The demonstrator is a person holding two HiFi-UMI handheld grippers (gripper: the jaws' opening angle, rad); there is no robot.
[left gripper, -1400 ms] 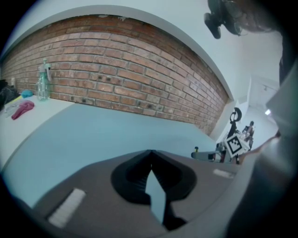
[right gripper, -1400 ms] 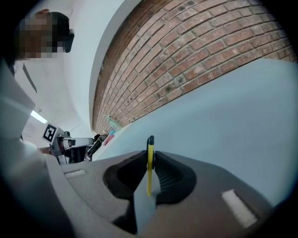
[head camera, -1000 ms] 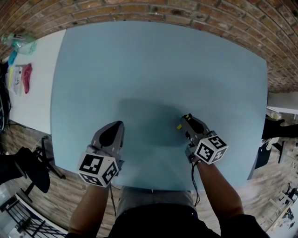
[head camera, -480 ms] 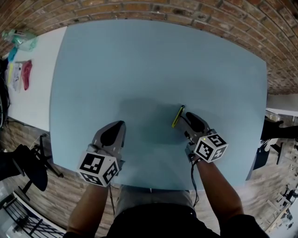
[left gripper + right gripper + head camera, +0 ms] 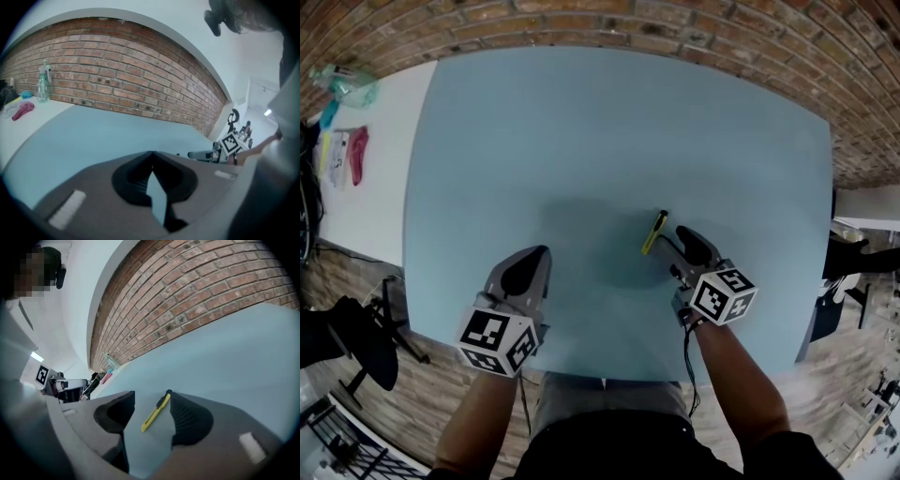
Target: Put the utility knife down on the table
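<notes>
the table (image 5: pixel 609 122) is big and light blue. a red brick wall (image 5: pixel 117 89) runs past its far edge. a white side table (image 5: pixel 366 206) stands by its left edge, with a spray bottle (image 5: pixel 43 84) and a pink thing (image 5: pixel 22 110) on it. the floor (image 5: pixel 422 384) is wood planks.

the utility knife (image 5: pixel 156 411) lies flat on the table, right of the middle and closer to the near edge. its long side runs from the near edge toward the far edge, leaning a bit right. its black tip points away from me. my right claw (image 5: pixel 151 399) is opening wide, with the knife between its jaws and not squeezed. my left claw (image 5: pixel 151 157) is closed with nothing in it.
</notes>
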